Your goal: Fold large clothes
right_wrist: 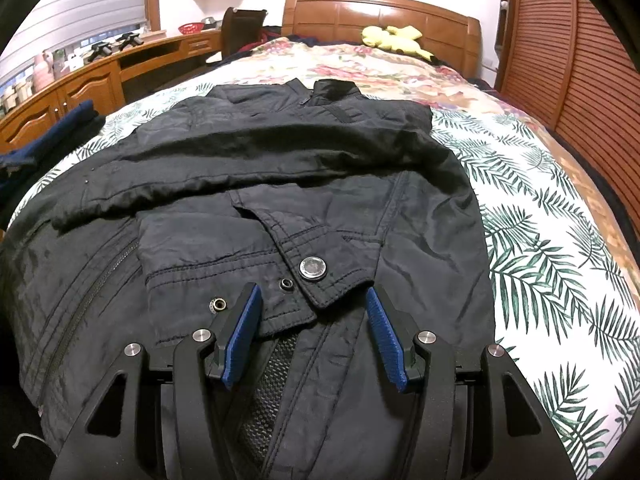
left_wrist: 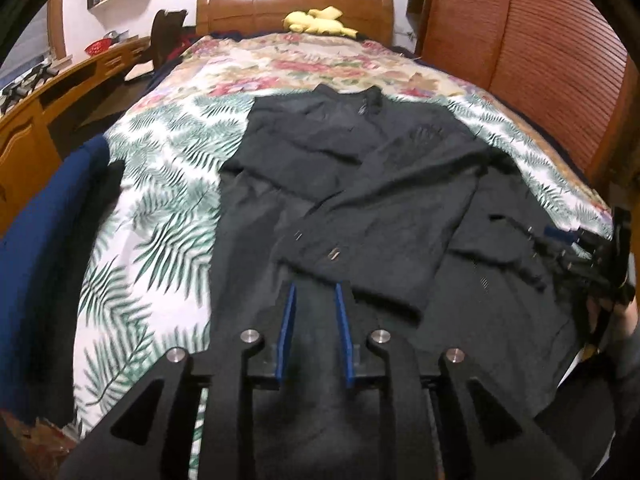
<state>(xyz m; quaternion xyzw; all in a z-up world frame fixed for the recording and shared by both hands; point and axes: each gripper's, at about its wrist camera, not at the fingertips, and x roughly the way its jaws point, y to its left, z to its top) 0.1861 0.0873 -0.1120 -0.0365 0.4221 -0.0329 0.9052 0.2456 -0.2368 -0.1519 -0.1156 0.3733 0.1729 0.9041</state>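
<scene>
Blue-padded fingers of the left gripper (left_wrist: 316, 300) stand narrowly parted over the dark cloth of the black jacket (left_wrist: 360, 184); nothing visibly sits between the pads, though blur limits certainty. Jaws of the right gripper (right_wrist: 314, 300) stand moderately wide, straddling a snap-buttoned cuff (right_wrist: 316, 270) without pressing on it; no grip is made. Jacket lies flat on the leaf-print bedspread (right_wrist: 540, 216), directly ahead of both tongs; its long axis runs away from them toward the wooden headboard (left_wrist: 294, 4), collar at the far end, hem beneath the fingers. One sleeve is folded across the chest; the cuffed sleeve lies nearest the right tongs. Judgement: the coming move probably turns on the near hem, which lies under both tongs; lifting it toward the collar would fold the jacket across its long axis.
</scene>
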